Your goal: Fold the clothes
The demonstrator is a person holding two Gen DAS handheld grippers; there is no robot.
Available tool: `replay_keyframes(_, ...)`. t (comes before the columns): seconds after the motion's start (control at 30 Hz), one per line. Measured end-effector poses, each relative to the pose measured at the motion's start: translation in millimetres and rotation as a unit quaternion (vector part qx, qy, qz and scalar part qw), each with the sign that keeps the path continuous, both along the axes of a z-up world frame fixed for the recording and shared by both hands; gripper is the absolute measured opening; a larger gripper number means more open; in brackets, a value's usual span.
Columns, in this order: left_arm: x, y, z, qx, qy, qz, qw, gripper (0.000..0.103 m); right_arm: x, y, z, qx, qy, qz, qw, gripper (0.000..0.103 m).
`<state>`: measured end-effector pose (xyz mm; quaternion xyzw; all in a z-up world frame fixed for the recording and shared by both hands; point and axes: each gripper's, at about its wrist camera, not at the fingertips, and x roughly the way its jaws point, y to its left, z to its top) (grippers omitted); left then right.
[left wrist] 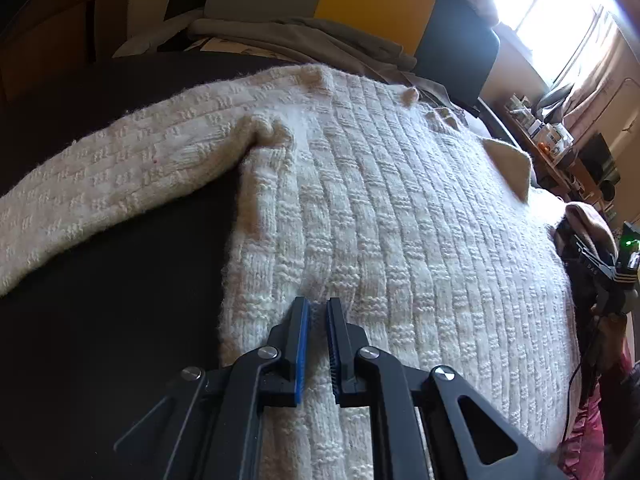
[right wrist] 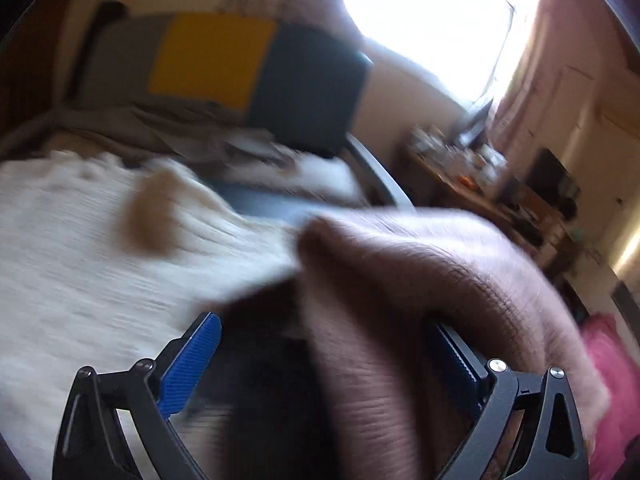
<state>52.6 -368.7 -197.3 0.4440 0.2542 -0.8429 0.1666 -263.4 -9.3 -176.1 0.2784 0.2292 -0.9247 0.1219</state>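
Right now a cream knitted sweater point(left wrist: 380, 216) lies spread flat across a dark bed cover point(left wrist: 100, 320), its body running from the near edge towards the far pillows, with one sleeve point(left wrist: 100, 184) stretched out to the left. Small tan ear-like flaps point(left wrist: 516, 168) stand up from the knit on the far right side. Your left gripper point(left wrist: 318, 340) sits low over the near hem of the sweater, its blue-padded jaws drawn narrow with only a slim gap between them; whether they pinch any knit the view does not settle. Your right gripper point(right wrist: 320, 360) is spread wide, and a fold of brownish-pink knit cloth point(right wrist: 420, 300) drapes over and between its fingers at the right edge of the sweater; that view is blurred, so you cannot tell whether this cloth belongs to the sweater or is a separate garment. Judging by the thick basket-weave texture, the sweater should feel soft, bulky and fairly heavy, with no stiffness; it will sag and stretch if lifted from one point, though the fuzzy yarn should grip well against the pads. Take hold at firm edges, such as the hem corners, the shoulder seam or the sleeve cuff, gathering a full thickness of knit rather than a few loops.
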Motion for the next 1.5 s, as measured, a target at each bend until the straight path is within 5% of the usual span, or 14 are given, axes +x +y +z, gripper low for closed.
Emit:
replay_keyframes(0.4,-5,4,0,-0.034,-0.022,0.005,0.9992,0.01,-43,47,-16,0.068,0.004,-0.019,0.997,0.101)
replay_keyframes(0.67,-36,33,33,-0.078,-0.003,-0.029,0.9965,0.017,-30,46,-4,0.112,-0.039,0.009,0.993,0.103)
replay_keyframes(0.8,-52,47,51,-0.101,0.008,-0.047,0.9938,0.018,-5,37,26,0.051,-0.068,0.045,0.995,0.103)
replay_keyframes(0.9,-76,62,62,-0.121,0.019,-0.075,0.9897,0.018,11,27,52,-0.043,-0.102,0.09,0.99,0.103)
replay_keyframes(1.1,-156,96,62,-0.156,0.028,-0.122,0.9797,0.019,-6,-29,63,-0.1,-0.161,0.133,0.973,0.103)
replay_keyframes(1.3,-202,102,47,-0.185,0.012,-0.102,0.9774,0.019,-12,-116,41,-0.118,-0.218,0.2,0.948,0.103)
replay_keyframes(1.5,-220,83,26,-0.198,-0.015,-0.059,0.9784,0.018,-13,-171,-7,-0.08,-0.238,0.203,0.947,0.103)
